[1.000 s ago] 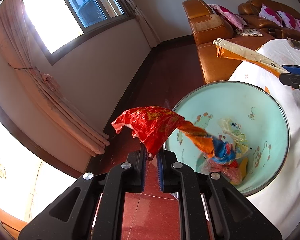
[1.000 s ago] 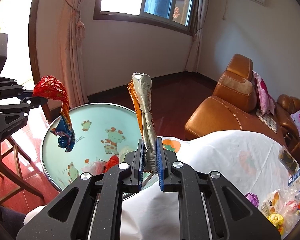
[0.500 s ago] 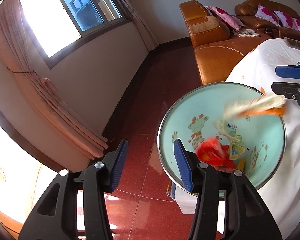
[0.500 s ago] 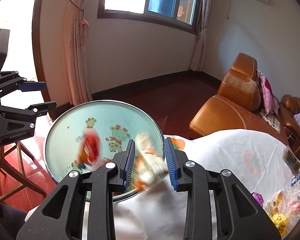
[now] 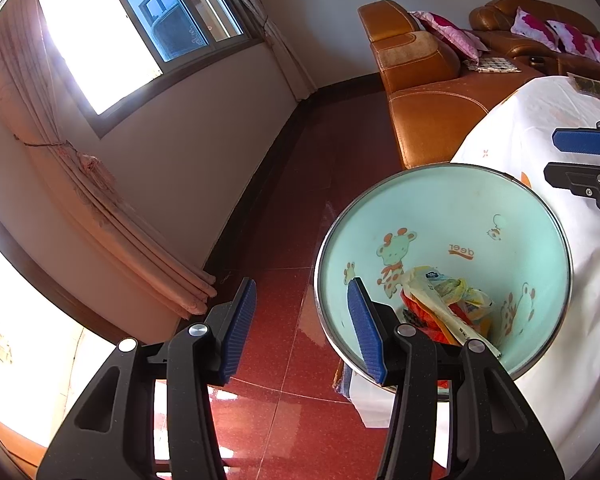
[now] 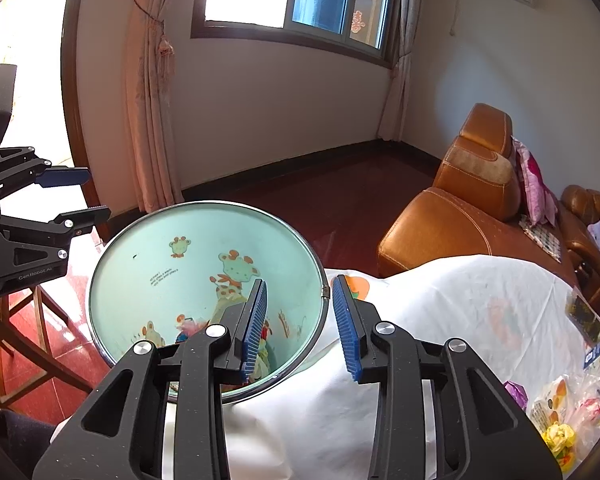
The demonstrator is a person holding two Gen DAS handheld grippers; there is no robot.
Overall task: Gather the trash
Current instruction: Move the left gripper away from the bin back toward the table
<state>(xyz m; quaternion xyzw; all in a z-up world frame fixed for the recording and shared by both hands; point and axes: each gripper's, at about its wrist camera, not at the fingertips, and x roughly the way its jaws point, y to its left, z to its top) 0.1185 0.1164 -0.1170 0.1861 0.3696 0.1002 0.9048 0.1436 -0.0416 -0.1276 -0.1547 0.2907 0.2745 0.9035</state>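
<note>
The left gripper hangs tilted downward above the near rim of the trash bin, its jaws spread wide with nothing between them; one blue-padded finger sits over the red floor, the other over the bin's mouth. In the right wrist view the same gripper shows at the left edge, reaching in level from the side, empty, just beside the bin's rim.

The right gripper points down and forward, straddling the bin's rim where it meets the white tablecloth: its left finger over the bin's interior, its right over the cloth. Its jaws are also parted wide and hold nothing. From the left wrist view only its fingertips enter at the right edge; the rest is cut off.

The trash lies at the bottom of the pale green bin (cartoon deer printed on the inner wall): a red wrapper, a long cream-coloured one lying across it, and crumpled yellowish pieces. Both grippers' own fingers cover part of this heap, so its full contents are hard to make out. More wrappers and packets lie on the tablecloth at the lower right of the right wrist view, partly cropped by the lens edge. A brown leather sofa stands beyond the table.
</note>
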